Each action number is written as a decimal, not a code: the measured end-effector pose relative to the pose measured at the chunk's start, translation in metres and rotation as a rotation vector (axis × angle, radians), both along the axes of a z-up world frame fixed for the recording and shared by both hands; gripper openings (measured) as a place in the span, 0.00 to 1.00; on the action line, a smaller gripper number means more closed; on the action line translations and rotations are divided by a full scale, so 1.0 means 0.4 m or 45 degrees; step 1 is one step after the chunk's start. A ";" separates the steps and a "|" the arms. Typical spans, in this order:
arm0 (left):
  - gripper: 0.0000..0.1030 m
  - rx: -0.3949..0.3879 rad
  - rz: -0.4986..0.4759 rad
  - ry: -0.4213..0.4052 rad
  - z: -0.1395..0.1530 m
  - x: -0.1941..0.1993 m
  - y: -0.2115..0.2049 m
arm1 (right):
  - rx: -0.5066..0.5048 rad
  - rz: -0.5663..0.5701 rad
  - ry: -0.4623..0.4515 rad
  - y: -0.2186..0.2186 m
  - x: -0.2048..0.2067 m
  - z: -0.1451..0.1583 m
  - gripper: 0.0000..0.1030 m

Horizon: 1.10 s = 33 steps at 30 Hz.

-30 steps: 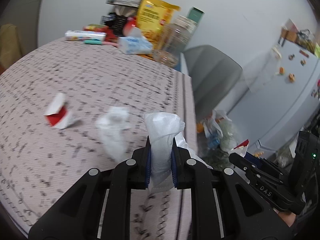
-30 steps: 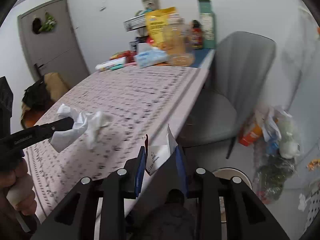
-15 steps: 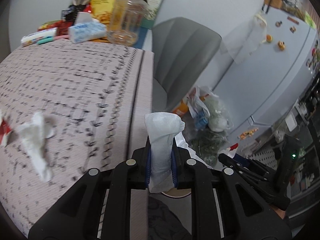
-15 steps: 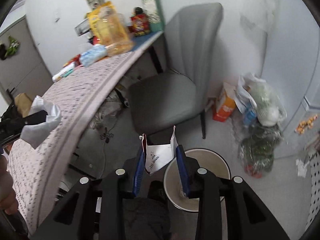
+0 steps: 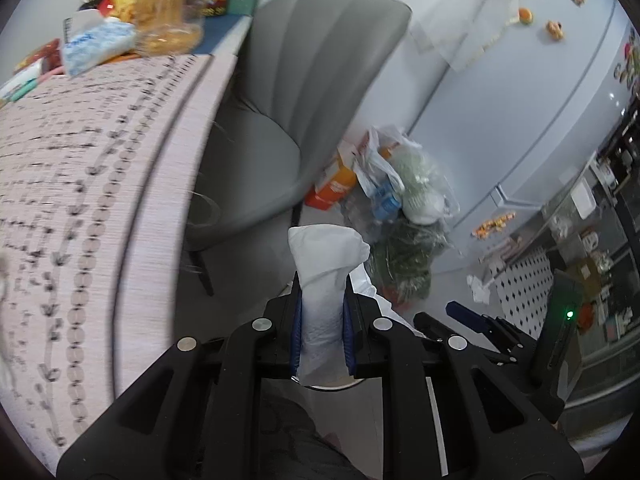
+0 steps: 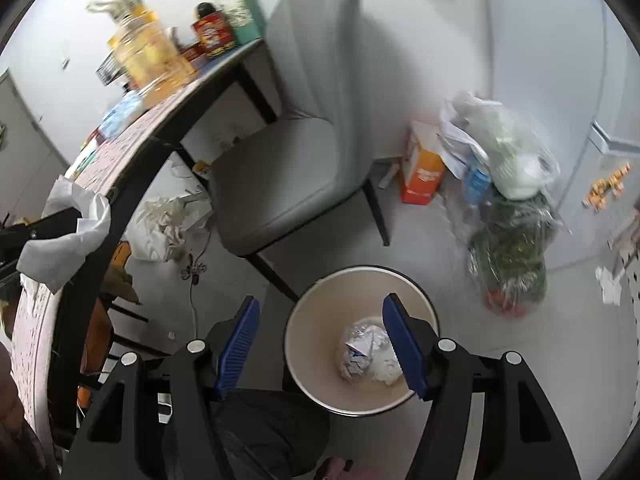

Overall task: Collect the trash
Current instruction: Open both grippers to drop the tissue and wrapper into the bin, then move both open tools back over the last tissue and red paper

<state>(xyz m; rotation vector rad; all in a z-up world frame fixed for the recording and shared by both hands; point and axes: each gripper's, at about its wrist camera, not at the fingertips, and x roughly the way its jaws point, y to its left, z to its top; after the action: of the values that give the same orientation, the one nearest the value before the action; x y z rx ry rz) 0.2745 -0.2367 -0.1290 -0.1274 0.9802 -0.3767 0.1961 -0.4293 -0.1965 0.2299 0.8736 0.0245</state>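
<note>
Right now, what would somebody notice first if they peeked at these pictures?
Probably the white crumpled tissue pinched in the left gripper, right in the middle of the left wrist view. Next, the round trash bin on the floor under the open right gripper, with crumpled paper lying inside. A grey chair stands behind it, beside the table.

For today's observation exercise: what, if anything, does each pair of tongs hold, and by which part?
Left tongs: crumpled white tissue, pinched at its lower part. Right tongs: open, holding nothing.
</note>
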 end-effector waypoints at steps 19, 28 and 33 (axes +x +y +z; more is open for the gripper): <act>0.92 -0.015 -0.150 0.060 -0.046 0.013 -0.155 | 0.049 -0.191 -0.042 -0.177 -0.102 0.023 0.62; 0.94 -0.075 -0.068 0.003 0.033 -0.014 -0.004 | 0.041 -0.101 -0.074 -0.087 -0.085 0.058 0.70; 0.94 -0.100 0.030 -0.057 0.079 -0.043 0.105 | 0.018 -0.041 -0.116 -0.006 -0.085 0.098 0.85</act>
<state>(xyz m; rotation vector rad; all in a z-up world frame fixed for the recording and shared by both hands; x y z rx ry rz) 0.2575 -0.1946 -0.0973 -0.2010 0.9195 -0.3946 0.1622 -0.4319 -0.1573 0.2544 0.7788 0.0113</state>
